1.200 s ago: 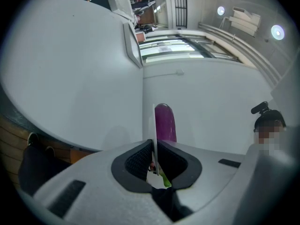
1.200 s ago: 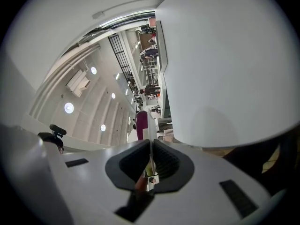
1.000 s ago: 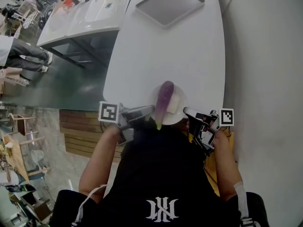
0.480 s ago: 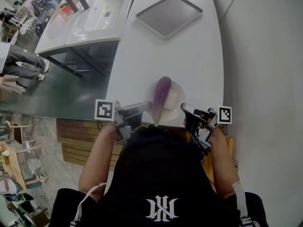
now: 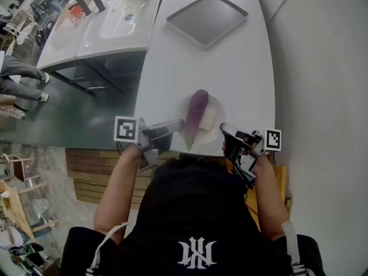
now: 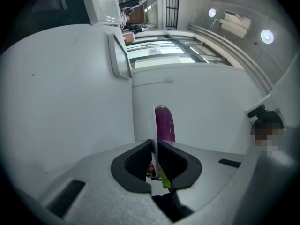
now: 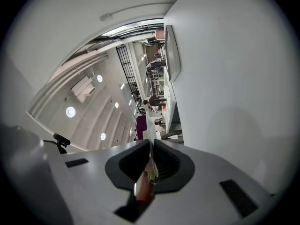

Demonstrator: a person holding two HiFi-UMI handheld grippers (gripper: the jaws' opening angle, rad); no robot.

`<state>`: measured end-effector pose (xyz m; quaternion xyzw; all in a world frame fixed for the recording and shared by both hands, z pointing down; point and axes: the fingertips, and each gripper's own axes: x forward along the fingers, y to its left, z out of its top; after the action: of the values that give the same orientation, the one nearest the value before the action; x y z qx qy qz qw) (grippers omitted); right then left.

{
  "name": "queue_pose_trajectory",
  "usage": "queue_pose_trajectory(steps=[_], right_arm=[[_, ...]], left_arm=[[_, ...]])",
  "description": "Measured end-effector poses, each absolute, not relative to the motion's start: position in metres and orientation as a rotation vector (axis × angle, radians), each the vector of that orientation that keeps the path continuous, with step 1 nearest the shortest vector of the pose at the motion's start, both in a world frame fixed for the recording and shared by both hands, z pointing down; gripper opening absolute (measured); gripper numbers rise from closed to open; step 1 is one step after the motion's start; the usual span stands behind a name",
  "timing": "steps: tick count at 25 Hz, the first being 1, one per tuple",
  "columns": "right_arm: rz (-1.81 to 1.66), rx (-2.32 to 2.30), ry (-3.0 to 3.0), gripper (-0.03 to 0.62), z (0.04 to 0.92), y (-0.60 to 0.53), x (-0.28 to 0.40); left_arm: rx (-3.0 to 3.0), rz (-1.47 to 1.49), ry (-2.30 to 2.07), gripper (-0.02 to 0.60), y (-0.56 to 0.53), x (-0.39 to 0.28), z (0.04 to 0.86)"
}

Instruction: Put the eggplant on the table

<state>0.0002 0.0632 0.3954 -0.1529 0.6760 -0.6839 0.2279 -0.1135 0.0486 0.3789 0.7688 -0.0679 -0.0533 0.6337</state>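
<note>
Your left gripper (image 5: 178, 126) and right gripper (image 5: 223, 130) each pinch the plate (image 5: 216, 109) rim. The eggplant (image 5: 195, 115) lies on the plate, at the table (image 5: 230, 62) near edge.

You have bare tabletop (image 5: 230, 68) between the plate (image 5: 221, 118) and the far tray (image 5: 207, 19). A wall (image 5: 322, 96) closes your right side.

Large indoor hall: washbasin units (image 5: 115, 19), round ceiling lights (image 7: 70, 111)
</note>
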Motion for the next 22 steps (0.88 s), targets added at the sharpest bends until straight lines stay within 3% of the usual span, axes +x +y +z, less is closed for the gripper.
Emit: queue_pose_trajectory(steps=[11,22], right_arm=[[-1.880,-0.520,1.800,0.012,0.399,0.046,-0.016],[-1.862,-0.653,1.832,0.012,0.421,0.008,0.008]], left_arm=[[1.735,-0.086,-0.108,0.021,0.026,-0.130,0.388],[1.786,0.051,-0.113,0.021,-0.015,-0.106,0.417]])
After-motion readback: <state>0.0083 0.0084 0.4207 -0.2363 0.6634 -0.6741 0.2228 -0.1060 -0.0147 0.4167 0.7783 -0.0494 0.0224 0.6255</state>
